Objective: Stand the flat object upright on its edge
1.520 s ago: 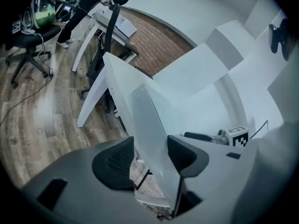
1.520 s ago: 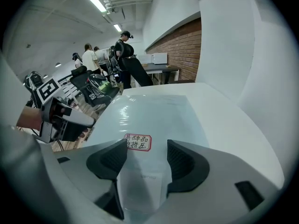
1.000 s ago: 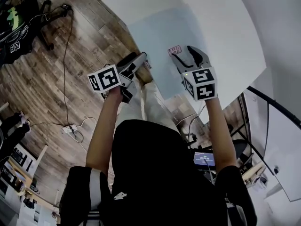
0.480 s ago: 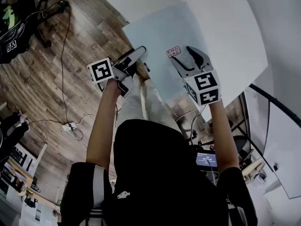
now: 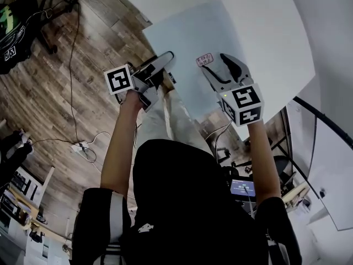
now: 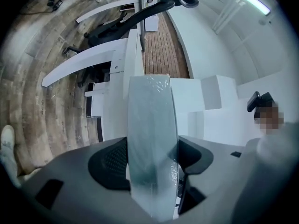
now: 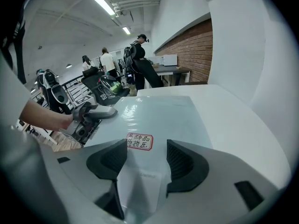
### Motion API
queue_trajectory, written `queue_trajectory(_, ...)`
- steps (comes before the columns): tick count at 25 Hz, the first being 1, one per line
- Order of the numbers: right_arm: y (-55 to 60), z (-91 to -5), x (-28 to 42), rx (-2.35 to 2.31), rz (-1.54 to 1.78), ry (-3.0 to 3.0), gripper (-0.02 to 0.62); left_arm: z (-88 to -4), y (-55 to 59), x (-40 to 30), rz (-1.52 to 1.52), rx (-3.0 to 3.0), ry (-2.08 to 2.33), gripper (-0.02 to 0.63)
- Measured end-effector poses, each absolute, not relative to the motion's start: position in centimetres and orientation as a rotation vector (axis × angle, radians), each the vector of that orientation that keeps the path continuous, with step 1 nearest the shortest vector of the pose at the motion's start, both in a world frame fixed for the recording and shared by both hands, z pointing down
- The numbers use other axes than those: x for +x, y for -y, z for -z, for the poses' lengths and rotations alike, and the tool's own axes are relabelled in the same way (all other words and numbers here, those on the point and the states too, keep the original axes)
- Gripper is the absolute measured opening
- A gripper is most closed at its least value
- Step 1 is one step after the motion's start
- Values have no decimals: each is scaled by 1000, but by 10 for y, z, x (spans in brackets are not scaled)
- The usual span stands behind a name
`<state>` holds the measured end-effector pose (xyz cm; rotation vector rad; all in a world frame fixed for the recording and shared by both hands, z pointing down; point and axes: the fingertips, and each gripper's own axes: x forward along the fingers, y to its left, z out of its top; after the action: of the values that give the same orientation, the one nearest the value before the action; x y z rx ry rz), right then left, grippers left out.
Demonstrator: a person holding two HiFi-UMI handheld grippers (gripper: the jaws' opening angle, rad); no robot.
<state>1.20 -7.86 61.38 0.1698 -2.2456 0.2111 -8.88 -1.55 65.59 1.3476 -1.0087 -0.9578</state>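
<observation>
A large flat pale blue panel (image 5: 187, 37) in clear wrap lies on the white table (image 5: 276, 37), its near left corner past the table's edge. A red-framed sticker (image 5: 204, 59) sits near its front edge. My left gripper (image 5: 165, 59) is shut on the panel's left edge; in the left gripper view the panel (image 6: 152, 134) shows edge-on and fills the gap of the gripper (image 6: 153, 160). My right gripper (image 5: 220, 70) stands open over the front edge, just behind the sticker (image 7: 139, 141). The panel (image 7: 154, 111) runs under the gripper (image 7: 146, 160).
Wooden floor (image 5: 55, 65) lies left of the table, with cables and a power strip (image 5: 83, 150). The person's legs stand at the table's near edge. Several people (image 7: 140, 59) and office chairs (image 7: 100, 90) are far off. More white tables (image 6: 93, 59) stand beyond.
My left gripper has shifted a little up and away with the panel's edge. The right gripper has drifted slightly right and stayed open over the front edge.
</observation>
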Motion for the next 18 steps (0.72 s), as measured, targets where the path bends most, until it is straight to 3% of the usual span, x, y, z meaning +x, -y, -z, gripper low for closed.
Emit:
queue_trajectory(15,83,-603,11,195,-309,2223,268,-643,14,-96,991,1343,1119,291)
queue_trajectory(16,85,-600,12,211,-320,2230,247,-641,13,-97,992,1344,1130,290)
queue_trajectory(18,90,-593,17,248,-318,2248,130,-635,11,-102,994,1344,1152,290)
